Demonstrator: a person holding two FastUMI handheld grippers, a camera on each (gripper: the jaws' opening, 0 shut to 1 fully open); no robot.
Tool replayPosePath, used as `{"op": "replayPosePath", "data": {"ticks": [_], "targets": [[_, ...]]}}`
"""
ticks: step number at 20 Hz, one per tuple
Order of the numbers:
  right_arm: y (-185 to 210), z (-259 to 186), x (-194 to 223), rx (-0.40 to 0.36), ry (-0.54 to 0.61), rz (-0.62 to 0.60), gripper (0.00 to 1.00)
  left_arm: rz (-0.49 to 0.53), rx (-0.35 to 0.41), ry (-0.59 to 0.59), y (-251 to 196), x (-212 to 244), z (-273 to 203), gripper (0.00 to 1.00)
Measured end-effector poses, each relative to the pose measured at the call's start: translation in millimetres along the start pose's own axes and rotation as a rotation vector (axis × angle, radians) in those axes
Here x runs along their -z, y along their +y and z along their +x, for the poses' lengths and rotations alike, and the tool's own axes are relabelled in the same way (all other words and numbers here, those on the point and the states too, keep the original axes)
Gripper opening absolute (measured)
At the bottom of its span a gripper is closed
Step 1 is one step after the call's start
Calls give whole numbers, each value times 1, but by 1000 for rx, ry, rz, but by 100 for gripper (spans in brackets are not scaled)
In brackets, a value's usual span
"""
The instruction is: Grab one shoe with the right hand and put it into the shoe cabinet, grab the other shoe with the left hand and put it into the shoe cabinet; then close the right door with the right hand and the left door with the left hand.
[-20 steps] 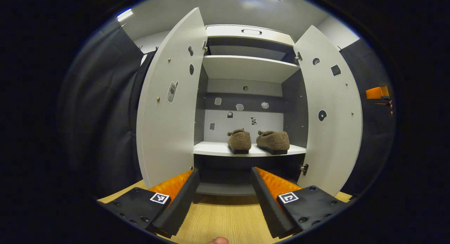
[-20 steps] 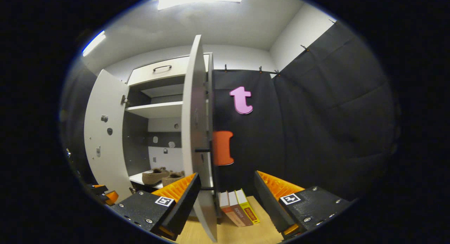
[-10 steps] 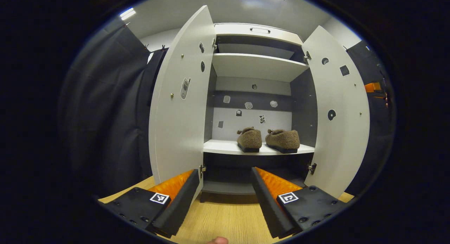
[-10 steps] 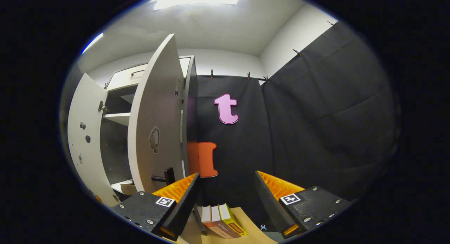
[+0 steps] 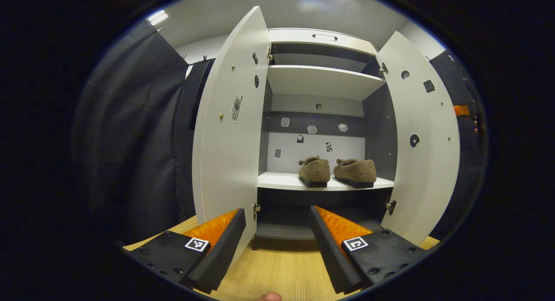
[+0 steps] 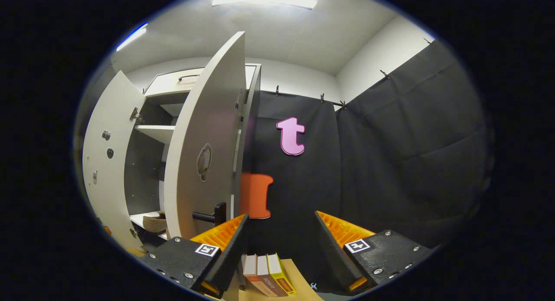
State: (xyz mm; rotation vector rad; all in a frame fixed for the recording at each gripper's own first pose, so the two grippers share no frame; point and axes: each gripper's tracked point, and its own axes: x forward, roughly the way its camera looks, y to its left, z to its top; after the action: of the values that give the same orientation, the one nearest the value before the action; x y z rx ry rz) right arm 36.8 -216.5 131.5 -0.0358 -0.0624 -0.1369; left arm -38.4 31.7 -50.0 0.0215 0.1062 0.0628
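We see two fuzzy brown slippers (image 5: pixel 337 172) side by side on the white middle shelf (image 5: pixel 282 181) of the shoe cabinet (image 5: pixel 318 37), both its doors ajar, while our left gripper (image 5: pixel 277 231) and right gripper (image 6: pixel 279 238) hang wide open, holding nothing.

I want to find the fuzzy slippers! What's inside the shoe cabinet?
Two brown slippers sit side by side on the middle shelf of the shoe cabinet. The upper shelf's top can't be seen from below.

In the right gripper view the right door (image 6: pixel 204 162) hides most of a shoe (image 6: pixel 155 222). Three books (image 6: pixel 264 275) are cut off at the bottom edge.
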Motion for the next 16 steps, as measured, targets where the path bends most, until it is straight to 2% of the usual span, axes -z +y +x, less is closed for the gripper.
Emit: {"op": "replayPosePath", "data": {"ticks": [1,2,6,9,14,15,16], "targets": [[3,-1,2,-5,7,15,80,-3,8,4,-1,0,0,97],[5,-2,2,-4,9,23,87,-6,15,10,-2,2,0,97],[30,-6,1,-31,15,19,87,-6,36,8,-3,0,1,99],[60,-10,4,-84,38,44,87,2,56,-2,-5,-4,2,97],[108,-7,5,-174,47,62,87,9,73,-14,-7,-8,3,97],[117,-5,6,-190,49,69,87,10,75,-18,-7,-9,3,99],[127,-2,6,-205,44,68,87,10,74,-22,-7,-11,2,97]]}}
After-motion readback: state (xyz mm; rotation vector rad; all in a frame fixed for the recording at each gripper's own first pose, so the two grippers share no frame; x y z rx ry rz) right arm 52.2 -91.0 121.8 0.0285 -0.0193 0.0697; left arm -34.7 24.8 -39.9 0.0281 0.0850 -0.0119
